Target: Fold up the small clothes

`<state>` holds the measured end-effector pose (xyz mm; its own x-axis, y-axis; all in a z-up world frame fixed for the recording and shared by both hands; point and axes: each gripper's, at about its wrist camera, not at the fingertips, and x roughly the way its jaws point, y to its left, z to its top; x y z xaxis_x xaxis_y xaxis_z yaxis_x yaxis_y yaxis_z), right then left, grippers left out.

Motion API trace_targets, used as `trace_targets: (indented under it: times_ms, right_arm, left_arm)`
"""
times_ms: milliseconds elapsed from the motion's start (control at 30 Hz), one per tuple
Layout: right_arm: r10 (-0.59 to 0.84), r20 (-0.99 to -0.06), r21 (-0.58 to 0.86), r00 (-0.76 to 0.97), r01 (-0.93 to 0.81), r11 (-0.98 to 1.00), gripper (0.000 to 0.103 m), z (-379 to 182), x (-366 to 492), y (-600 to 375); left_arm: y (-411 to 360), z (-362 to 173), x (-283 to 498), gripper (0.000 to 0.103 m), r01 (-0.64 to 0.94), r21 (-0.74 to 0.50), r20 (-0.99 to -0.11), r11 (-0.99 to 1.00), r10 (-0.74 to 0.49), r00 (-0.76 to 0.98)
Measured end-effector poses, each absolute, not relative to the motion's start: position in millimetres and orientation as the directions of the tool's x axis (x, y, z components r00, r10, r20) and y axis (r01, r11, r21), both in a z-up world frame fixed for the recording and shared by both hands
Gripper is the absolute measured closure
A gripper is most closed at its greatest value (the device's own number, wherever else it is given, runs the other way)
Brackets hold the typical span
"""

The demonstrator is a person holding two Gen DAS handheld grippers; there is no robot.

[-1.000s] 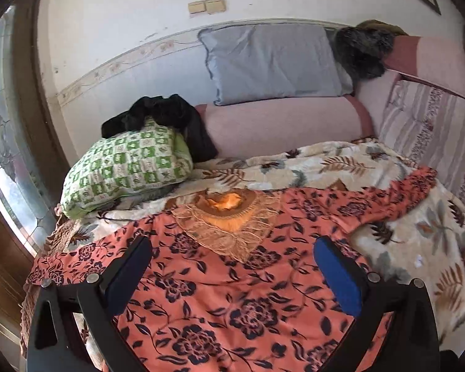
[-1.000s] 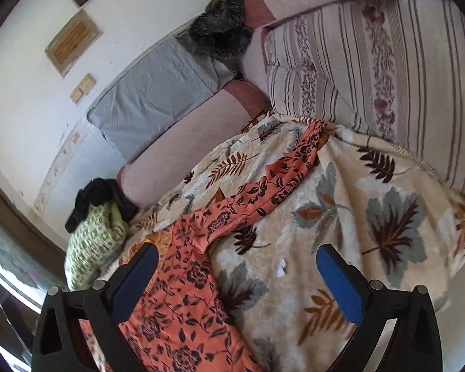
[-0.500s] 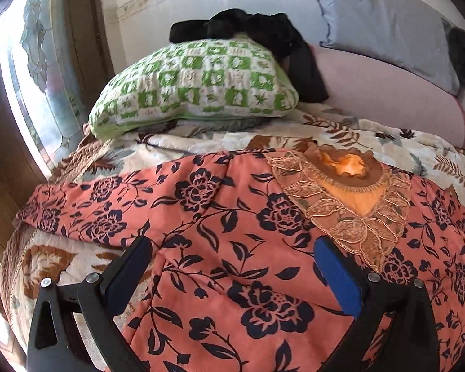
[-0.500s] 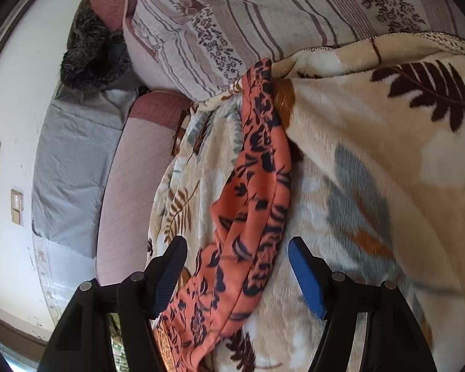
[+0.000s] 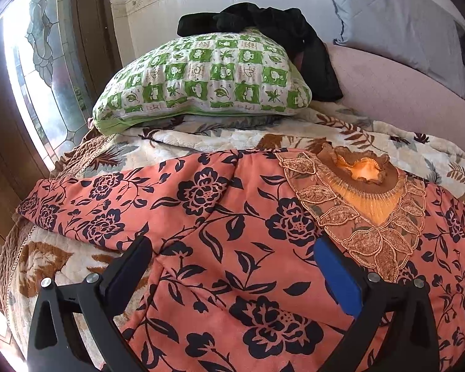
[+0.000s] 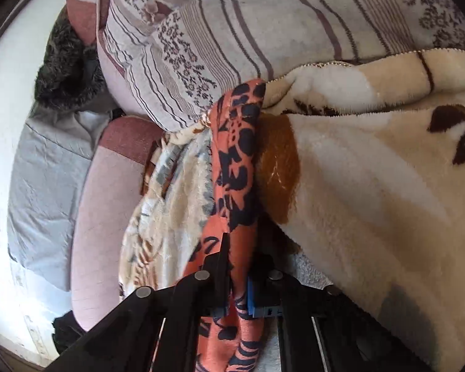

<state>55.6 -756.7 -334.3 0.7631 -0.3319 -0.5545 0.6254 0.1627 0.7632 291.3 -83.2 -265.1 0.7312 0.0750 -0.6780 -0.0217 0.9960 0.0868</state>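
— What sits nearest in the left wrist view?
— The left gripper (image 5: 232, 266), its two black fingers spread wide, hanging just over the orange top with dark navy flowers (image 5: 232, 248). The top lies flat on the cream plush blanket with brown leaf print (image 5: 62, 257), one sleeve stretched toward the window side.

— And the right one?
— The right gripper (image 6: 237, 282) has its fingers pressed together, pinching the top's other sleeve (image 6: 235, 167); the fabric runs from between the pads up across the blanket (image 6: 372, 186).

— Farther along on the left?
— The gold-embroidered neckline (image 5: 362, 204) lies just beyond the blue finger pad. Behind the garment rests a green-and-white checked pillow (image 5: 207, 77) with a black garment (image 5: 263, 24) draped over its top, then a pink bolster (image 5: 396, 93), and a grey-blue pillow (image 5: 396, 15) against the white wall.

— And past the pinched sleeve?
— A striped, flower-banded cushion (image 6: 263, 31), touching the sleeve's far end, with a dark furry item (image 6: 68, 71) beside it.
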Motion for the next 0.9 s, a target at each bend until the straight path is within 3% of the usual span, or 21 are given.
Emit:
trace_targets:
  times_ms: [167,267,367,533,633,767,800,900]
  right_arm:
    - [-0.29,-0.381,0.818,0.878,0.466,0.338,0.096,-250,71,-705]
    - [-0.18,-0.264,0.834,0.948,0.317,0.451,0.096,-197,94,-641]
    - [-0.046,-0.223,0.804,0.974,0.211,0.555,0.096,-162,134,-559]
    - [0.177,-0.333,0.698,0.926,0.116,0.707,0.096,-162,222,-412]
    - [0.289,-0.415,0.686,0.863,0.088,0.722,0.096,-196,268,-335]
    - [0.36,-0.568,0.617,0.74,0.094,0.781,0.09,-254,305,-233]
    - [0.384,-0.624,0.6,0.681,0.102,0.794,0.081,-270,315,-212]
    - [0.439,-0.745,0.532,0.503,0.051,0.845,0.015,-303,329,-149]
  left_arm:
    - [-59,-244,285,0.0,-0.097,0.047,-0.642,0.994,0.104,0.759]
    - [-33,-234,285,0.0,-0.184,0.061,-0.618,0.981,0.182,0.765]
    - [-1,-227,287,0.0,-0.283,0.088,-0.597,0.955,0.279,0.753]
    - [68,-224,292,0.0,-0.417,0.085,-0.618,0.905,0.376,0.691]
    - [108,-228,296,0.0,-0.5,0.081,-0.652,0.862,0.425,0.628]
    - [143,-234,299,0.0,-0.558,0.017,-0.709,0.829,0.404,0.578]
    - [145,-236,300,0.0,-0.561,0.015,-0.716,0.827,0.401,0.572]
    - [147,-238,306,0.0,-0.557,0.035,-0.727,0.83,0.404,0.556]
